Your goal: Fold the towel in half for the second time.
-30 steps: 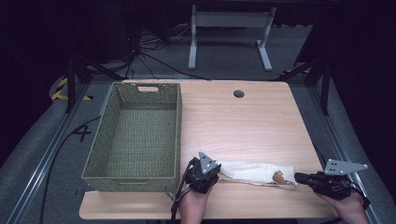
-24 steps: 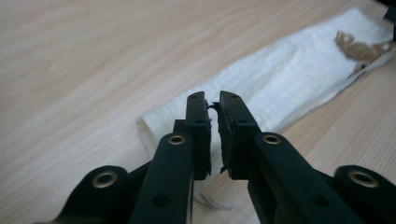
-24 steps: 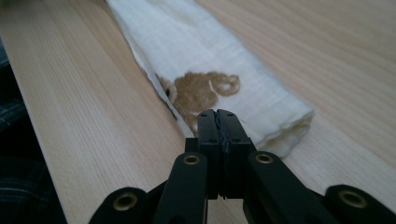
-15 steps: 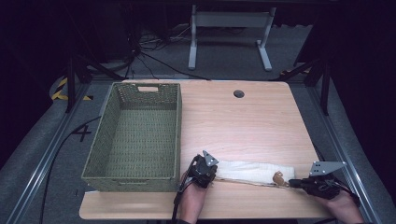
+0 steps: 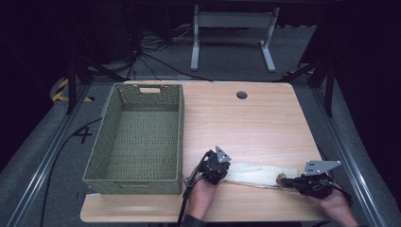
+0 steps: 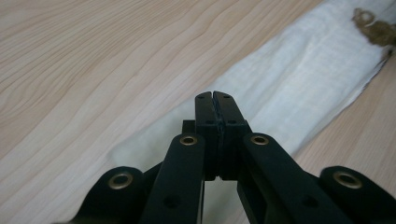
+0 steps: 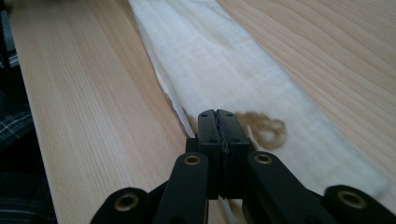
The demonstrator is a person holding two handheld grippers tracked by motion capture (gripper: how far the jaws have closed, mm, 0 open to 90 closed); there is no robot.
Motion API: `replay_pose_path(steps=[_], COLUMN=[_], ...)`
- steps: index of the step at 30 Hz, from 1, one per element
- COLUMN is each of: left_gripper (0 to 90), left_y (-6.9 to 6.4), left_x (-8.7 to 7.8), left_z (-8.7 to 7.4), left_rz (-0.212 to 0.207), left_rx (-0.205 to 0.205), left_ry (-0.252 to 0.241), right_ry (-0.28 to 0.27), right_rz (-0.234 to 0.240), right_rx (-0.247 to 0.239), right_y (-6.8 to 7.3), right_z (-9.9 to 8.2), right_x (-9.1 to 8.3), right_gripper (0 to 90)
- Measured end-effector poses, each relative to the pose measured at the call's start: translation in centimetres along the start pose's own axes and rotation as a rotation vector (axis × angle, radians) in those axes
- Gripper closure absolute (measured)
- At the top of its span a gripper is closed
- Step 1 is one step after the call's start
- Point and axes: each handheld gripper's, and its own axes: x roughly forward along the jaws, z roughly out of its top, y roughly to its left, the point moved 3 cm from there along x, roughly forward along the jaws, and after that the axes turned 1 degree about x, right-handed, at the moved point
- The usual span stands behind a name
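White cloth (image 5: 255, 172), folded into a long strip, lies flat on the wooden bench (image 5: 246, 123) near your edge, running from your left claw (image 5: 218, 174) to your right claw (image 5: 285, 181). It sits just to the right of the green woven basket (image 5: 137, 137), apart from it. A brown motif (image 5: 281, 178) marks the cloth at its right end, close beside the right claw.

Left gripper view: your left claw (image 6: 213, 95) has its jaws brought fully together, pad against pad, tips low over the near end of the cloth (image 6: 289, 79); whether a fold of fabric is caught between them cannot be told. The jaws have just been closing. The brown motif (image 6: 373, 28) appears at the far end of the strip.

Right gripper view: your right claw (image 7: 216, 112) is likewise closed, jaws meeting along their whole length, tips at the edge of the cloth (image 7: 224, 60) just beside the brown motif (image 7: 266, 128). No fabric can be made out between the pads.

High view: both your hands rest low at the bench's near edge, one at each end of the strip, with a grey three-cornered plate (image 5: 320, 166) topping the right claw
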Motion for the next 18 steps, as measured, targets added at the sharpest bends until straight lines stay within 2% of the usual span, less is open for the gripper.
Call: replay_pose_path(steps=[4, 6, 8, 11, 12, 13, 18], left_gripper=[89.7, 89.7, 89.8, 89.8, 89.8, 89.9, 90.0], left_y=[-0.8, -0.9, -0.8, -0.8, -0.8, -0.8, -0.6], left_x=[1.9, 2.7, 3.7, 4.2, 4.3, 4.3, 4.2], left_z=[1.4, 1.7, 1.9, 1.8, 1.8, 1.8, 1.6], left_rz=[-0.039, -0.025, -0.012, -0.006, -0.003, -0.003, -0.005], left_rx=[0.041, 0.059, 0.074, 0.077, 0.078, 0.081, 0.068], left_ry=[0.029, 0.043, 0.077, 0.094, 0.087, 0.089, 0.089], right_ry=[-0.004, -0.001, 0.009, 0.025, 0.034, 0.058, 0.067], right_rz=[0.032, 0.043, 0.051, 0.053, 0.050, 0.038, 0.025], right_rx=[-0.006, -0.013, -0.024, -0.036, -0.040, -0.053, -0.061], right_y=[0.3, 0.5, 0.7, 0.9, 0.9, 1.0, 0.8], right_z=[0.8, 1.0, 1.2, 1.3, 1.2, 1.1, 1.2], right_x=[1.2, 1.6, 2.1, 2.7, 2.9, 3.3, 3.3], right_gripper=[89.7, 89.7, 89.8, 89.8, 89.8, 89.8, 89.9])
